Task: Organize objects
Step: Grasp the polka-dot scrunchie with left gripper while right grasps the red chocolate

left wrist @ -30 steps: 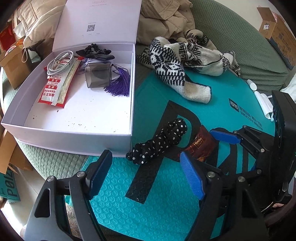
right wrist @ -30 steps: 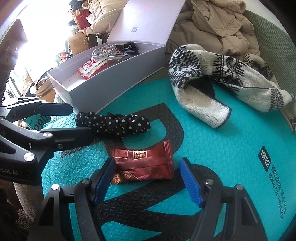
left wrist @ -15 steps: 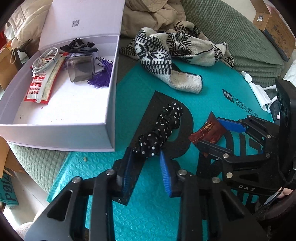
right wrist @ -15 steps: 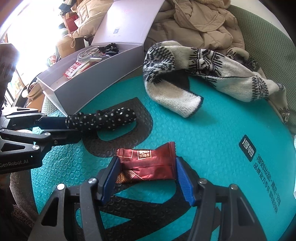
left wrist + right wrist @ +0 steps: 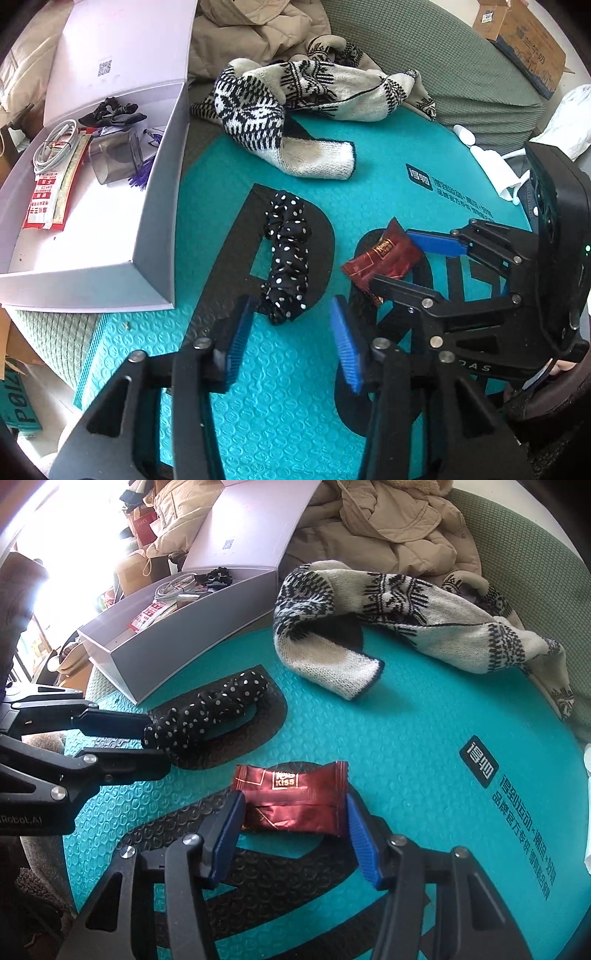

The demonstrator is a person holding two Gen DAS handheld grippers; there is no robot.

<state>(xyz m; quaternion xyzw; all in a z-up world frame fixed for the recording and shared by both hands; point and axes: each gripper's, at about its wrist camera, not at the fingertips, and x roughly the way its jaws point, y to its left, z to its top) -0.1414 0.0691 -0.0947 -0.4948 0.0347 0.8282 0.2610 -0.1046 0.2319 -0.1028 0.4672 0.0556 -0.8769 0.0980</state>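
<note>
A black polka-dot scrunchie [image 5: 288, 258] [image 5: 207, 712] lies on the teal mat [image 5: 388, 192]. My left gripper [image 5: 291, 332] is open, its blue pads either side of the scrunchie's near end, not pressing it. A dark red snack packet [image 5: 295, 797] [image 5: 384, 258] lies on the mat. My right gripper [image 5: 295, 834] is closed onto the packet's two ends. An open lilac box [image 5: 155, 236] [image 5: 177, 642] sits at the left and holds a cable, sachets, a tassel and a dark hair tie.
A black-and-cream knitted scarf [image 5: 306, 110] [image 5: 369, 627] lies across the mat's far side. A beige jacket [image 5: 388, 524] and green cushion [image 5: 443, 66] lie behind. Cardboard boxes [image 5: 524, 40] stand at far right and left.
My left gripper closed near the scrunchie's end, then opened wider again; the scrunchie stays on the mat. My right gripper narrowed onto the red packet.
</note>
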